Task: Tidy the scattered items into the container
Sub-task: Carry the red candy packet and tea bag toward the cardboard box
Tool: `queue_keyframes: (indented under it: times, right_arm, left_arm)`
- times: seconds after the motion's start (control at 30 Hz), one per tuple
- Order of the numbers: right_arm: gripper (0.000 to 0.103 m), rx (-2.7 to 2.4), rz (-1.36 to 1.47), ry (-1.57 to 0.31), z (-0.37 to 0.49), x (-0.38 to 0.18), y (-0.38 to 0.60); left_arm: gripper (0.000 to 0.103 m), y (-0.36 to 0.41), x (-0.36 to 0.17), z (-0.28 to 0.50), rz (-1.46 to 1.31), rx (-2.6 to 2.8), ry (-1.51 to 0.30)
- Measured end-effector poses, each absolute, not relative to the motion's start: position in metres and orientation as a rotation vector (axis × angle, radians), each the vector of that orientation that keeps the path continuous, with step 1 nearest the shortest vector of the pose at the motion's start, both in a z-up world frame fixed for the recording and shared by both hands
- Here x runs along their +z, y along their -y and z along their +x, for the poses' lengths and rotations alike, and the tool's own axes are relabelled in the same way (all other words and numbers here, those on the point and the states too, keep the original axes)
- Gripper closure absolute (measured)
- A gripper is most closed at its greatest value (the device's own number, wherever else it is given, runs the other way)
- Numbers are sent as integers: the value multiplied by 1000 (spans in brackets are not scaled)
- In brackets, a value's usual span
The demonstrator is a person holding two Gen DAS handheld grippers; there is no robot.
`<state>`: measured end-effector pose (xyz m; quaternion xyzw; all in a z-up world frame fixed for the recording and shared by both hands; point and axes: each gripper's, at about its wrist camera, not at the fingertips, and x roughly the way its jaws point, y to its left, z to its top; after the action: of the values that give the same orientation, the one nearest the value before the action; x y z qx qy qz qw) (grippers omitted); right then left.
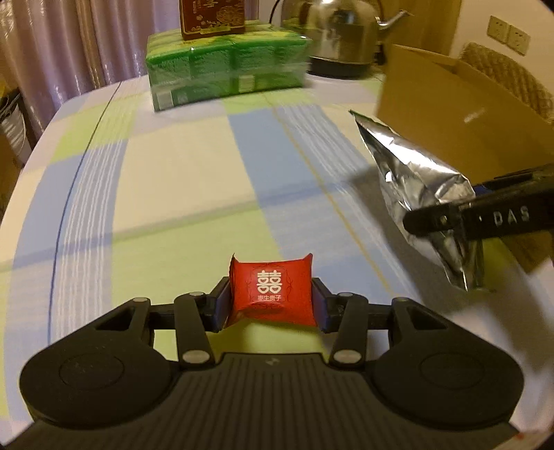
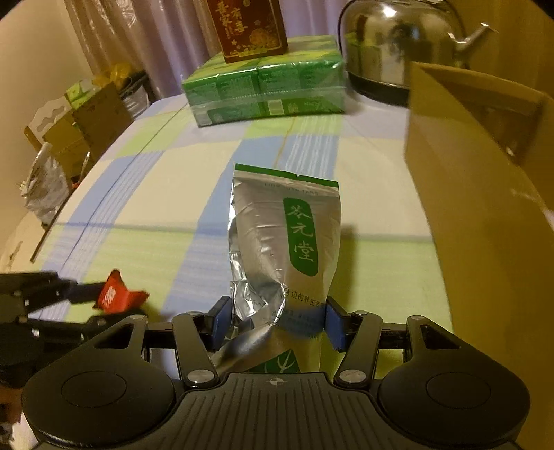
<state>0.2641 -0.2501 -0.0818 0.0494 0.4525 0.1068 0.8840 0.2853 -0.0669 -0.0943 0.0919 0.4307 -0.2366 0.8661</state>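
Observation:
My left gripper (image 1: pixel 271 304) is shut on a small red candy box (image 1: pixel 271 290) with white characters, held above the checked tablecloth. My right gripper (image 2: pixel 277 322) is shut on the lower end of a crumpled silver foil pouch (image 2: pixel 280 239) with a green label. In the left wrist view the foil pouch (image 1: pixel 415 180) hangs at the right, pinched by the right gripper's dark fingers (image 1: pixel 432 221). In the right wrist view the red candy box (image 2: pixel 116 294) shows at lower left in the left gripper's fingers (image 2: pixel 79 290). An open cardboard box (image 2: pixel 477 166) stands at the right.
A green wrapped pack (image 1: pixel 225 65) with a dark red carton (image 1: pixel 211 15) on top sits at the table's far side, beside a steel kettle (image 1: pixel 339 31). The cardboard box (image 1: pixel 460 100) rises close to the right. Cartons and bags (image 2: pixel 69 138) lie beyond the table's left edge.

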Motion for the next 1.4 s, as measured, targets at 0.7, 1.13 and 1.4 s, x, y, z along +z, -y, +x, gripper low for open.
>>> queue_keyframes:
  times: [0.7, 1.13, 1.4]
  right_arm:
    - [50, 175, 76, -926, 124, -51, 276]
    - [50, 168, 71, -804, 104, -5, 290]
    - [50, 132, 109, -735, 107, 28, 322]
  left_arm:
    - [61, 84, -70, 155, 132, -491, -915]
    - [61, 109, -40, 148, 144, -529, -858]
    - [61, 141, -14, 155, 138, -594, -807]
